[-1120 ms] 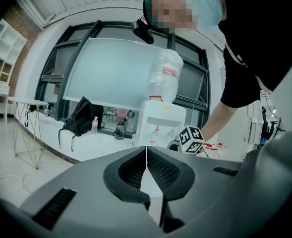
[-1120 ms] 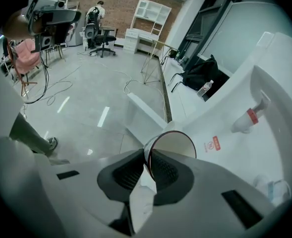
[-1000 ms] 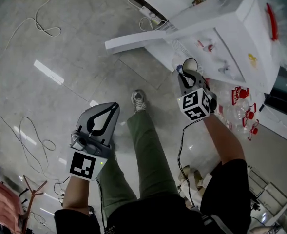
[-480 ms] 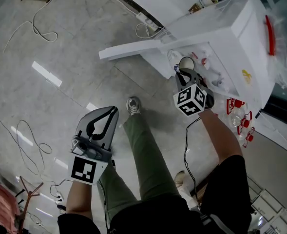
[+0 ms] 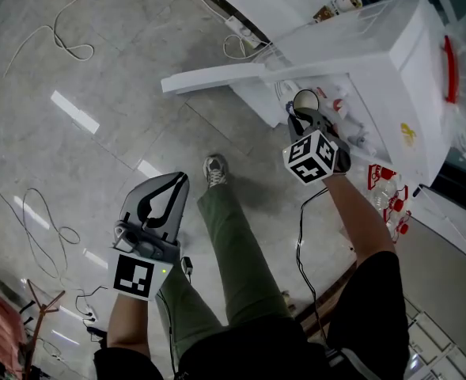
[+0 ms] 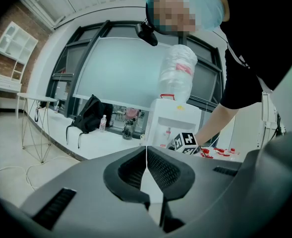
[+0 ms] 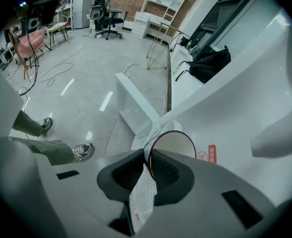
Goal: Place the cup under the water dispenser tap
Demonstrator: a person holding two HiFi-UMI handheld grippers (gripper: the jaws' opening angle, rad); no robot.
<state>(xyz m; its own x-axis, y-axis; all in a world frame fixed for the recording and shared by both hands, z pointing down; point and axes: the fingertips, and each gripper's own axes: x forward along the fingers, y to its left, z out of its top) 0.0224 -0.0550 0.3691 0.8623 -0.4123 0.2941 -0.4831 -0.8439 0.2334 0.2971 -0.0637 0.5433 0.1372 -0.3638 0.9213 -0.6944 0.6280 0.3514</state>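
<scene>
Pinch, right: fingers of the right gripper clamp the wall of the paper cup; the rim runs between the pads.
Cup position: held off the floor, close against the white front of the water dispenser, mouth tilted towards the gripper camera; whether it is under a tap cannot be told.
Pinch, left: fingers of the left gripper pressed together, nothing between.
Left gripper position: low over the grey floor, beside the green trouser leg, well apart from the dispenser.
Surroundings: red-capped bottles beside the dispenser; loose cables on the floor.
</scene>
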